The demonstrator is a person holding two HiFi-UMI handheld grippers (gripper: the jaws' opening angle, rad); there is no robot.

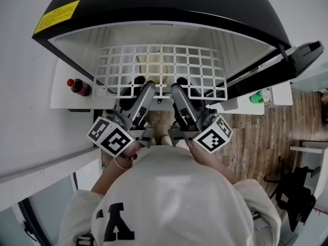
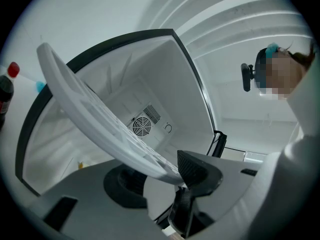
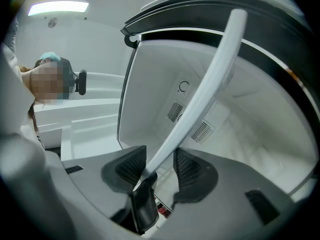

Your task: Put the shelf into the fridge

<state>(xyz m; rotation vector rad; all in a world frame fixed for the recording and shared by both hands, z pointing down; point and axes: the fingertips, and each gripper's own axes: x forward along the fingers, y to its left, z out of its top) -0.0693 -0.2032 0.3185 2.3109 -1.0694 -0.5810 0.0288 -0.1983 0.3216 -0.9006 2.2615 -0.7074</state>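
Holding shelf [image 1: 161, 68] at fridge [image 1: 169, 4] mouth, yellow label [image 1: 56, 15] unreadable

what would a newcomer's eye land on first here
The white grid shelf stands out first, in the middle of the head view. The left gripper and the right gripper grip its near edge and hold it at the mouth of the open fridge. A red-capped dark bottle stands just left of the fridge.

The yellow sticker [image 1: 56, 16] on the black fridge [image 1: 154, 4] has print too small to read. The person's white sweater [image 1: 174, 199] shows a big black letter [image 1: 117, 222], apparently "A".
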